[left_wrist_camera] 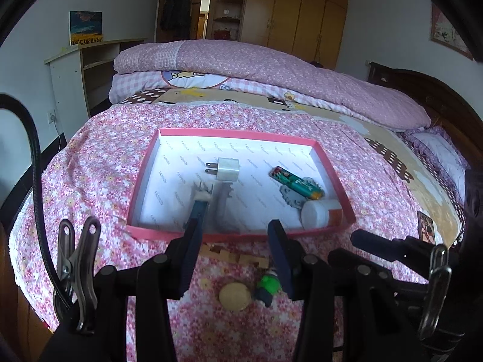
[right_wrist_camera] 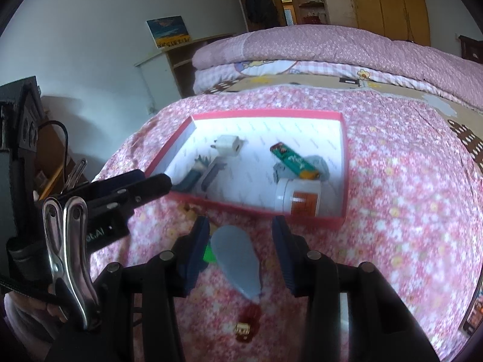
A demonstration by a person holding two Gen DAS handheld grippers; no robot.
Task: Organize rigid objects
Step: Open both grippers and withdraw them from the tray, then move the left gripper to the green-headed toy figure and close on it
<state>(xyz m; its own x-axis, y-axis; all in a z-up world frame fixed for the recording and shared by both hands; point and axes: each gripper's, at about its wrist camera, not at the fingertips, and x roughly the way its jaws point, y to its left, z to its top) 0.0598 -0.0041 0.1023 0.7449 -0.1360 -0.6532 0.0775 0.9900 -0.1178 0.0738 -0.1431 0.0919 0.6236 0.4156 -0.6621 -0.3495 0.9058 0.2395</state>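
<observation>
A pink-rimmed box [left_wrist_camera: 238, 235] [right_wrist_camera: 344, 157] lies on the flowered bedspread. In it are a white charger plug [left_wrist_camera: 228, 169] [right_wrist_camera: 231, 146], a green lighter-shaped stick [left_wrist_camera: 297, 184] [right_wrist_camera: 294, 161], a white and orange jar [left_wrist_camera: 320, 214] [right_wrist_camera: 299, 200] and a small brush-like tool [left_wrist_camera: 200, 202] [right_wrist_camera: 193, 175]. My left gripper [left_wrist_camera: 235, 226] is open and empty over the box's near rim. A round beige disc [left_wrist_camera: 235, 296], a green figure [left_wrist_camera: 267, 286] and wooden blocks [left_wrist_camera: 241, 256] lie below it. My right gripper [right_wrist_camera: 240, 226] is open above a grey oval piece [right_wrist_camera: 237, 259].
A dark red clip with a gold end [right_wrist_camera: 246, 322] lies on the bedspread near the right gripper. Folded pink quilts [left_wrist_camera: 271, 69] lie across the bed behind the box. A white shelf unit [left_wrist_camera: 90, 66] stands at the left, and wardrobes [left_wrist_camera: 302, 12] at the back.
</observation>
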